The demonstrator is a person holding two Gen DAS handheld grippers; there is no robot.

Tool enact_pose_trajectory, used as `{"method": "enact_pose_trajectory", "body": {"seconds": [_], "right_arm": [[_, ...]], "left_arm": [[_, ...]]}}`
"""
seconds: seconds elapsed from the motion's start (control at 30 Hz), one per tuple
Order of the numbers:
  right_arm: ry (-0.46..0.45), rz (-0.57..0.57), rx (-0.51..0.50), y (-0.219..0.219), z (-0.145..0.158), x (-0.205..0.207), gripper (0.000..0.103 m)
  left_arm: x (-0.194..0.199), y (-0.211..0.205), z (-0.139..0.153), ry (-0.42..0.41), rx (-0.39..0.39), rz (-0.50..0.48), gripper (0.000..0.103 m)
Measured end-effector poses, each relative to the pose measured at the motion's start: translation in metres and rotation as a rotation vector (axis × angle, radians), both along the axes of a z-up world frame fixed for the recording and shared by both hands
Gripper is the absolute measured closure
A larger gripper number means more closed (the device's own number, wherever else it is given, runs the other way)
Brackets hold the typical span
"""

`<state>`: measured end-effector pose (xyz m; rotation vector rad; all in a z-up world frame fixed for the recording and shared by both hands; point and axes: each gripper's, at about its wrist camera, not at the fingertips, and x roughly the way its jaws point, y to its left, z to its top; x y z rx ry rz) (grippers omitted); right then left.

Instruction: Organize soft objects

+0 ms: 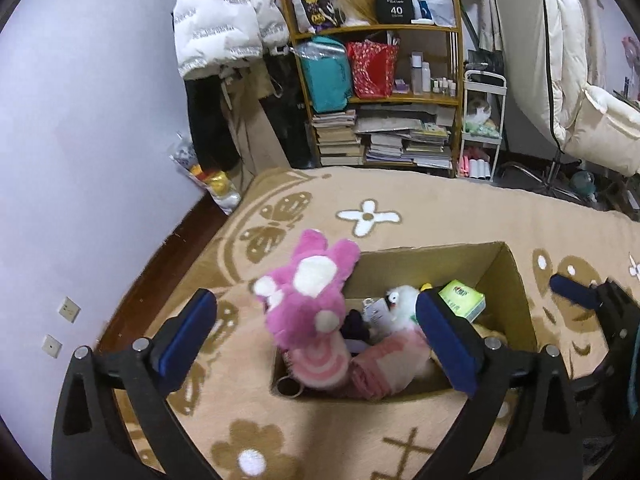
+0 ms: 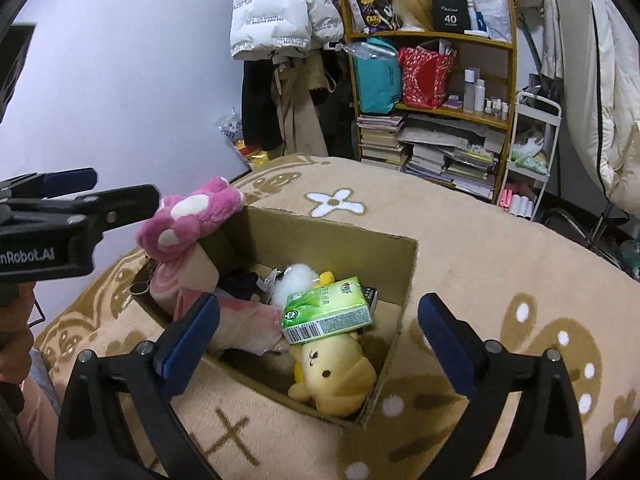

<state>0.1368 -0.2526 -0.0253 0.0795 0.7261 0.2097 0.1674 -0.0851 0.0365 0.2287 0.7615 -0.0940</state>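
Observation:
A cardboard box sits on the beige patterned blanket. A pink plush bear leans over its left rim, its striped pink body inside. The box also holds a white plush, a green tissue pack and a yellow bear plush. My left gripper is open and empty, its jaws wide on either side of the pink bear, just above it. My right gripper is open and empty above the box's near side.
The blanket covers a bed. Beyond it stand a wooden shelf with bags, bottles and stacked books, hanging coats, a white cart and a chair. A wall is at left.

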Motion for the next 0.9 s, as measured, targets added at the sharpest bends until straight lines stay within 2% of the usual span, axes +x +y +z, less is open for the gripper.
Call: {"method": "enact_pose_trajectory", "body": {"seconds": [0.1,0.37,0.53,0.9], "right_arm": [[-0.018,-0.011,-0.003,-0.003,0.010,-0.010,0.000],[-0.067,-0.026,-0.015,-0.001,0.034,-0.042,0.000],[-0.094,-0.033,-0.008,0.000,0.045,-0.064,0.000],[-0.183,-0.055,0.000,0.000,0.061,-0.116,0.000]], "left_arm": [[-0.015,0.006,0.007,-0.024,0.019,-0.005,0.002],[-0.054,0.027,0.028,-0.072,-0.028,0.024,0.002],[-0.083,0.038,0.040,-0.100,-0.020,0.035,0.002],[-0.145,0.062,0.049,-0.233,-0.033,0.041,0.002]]}}
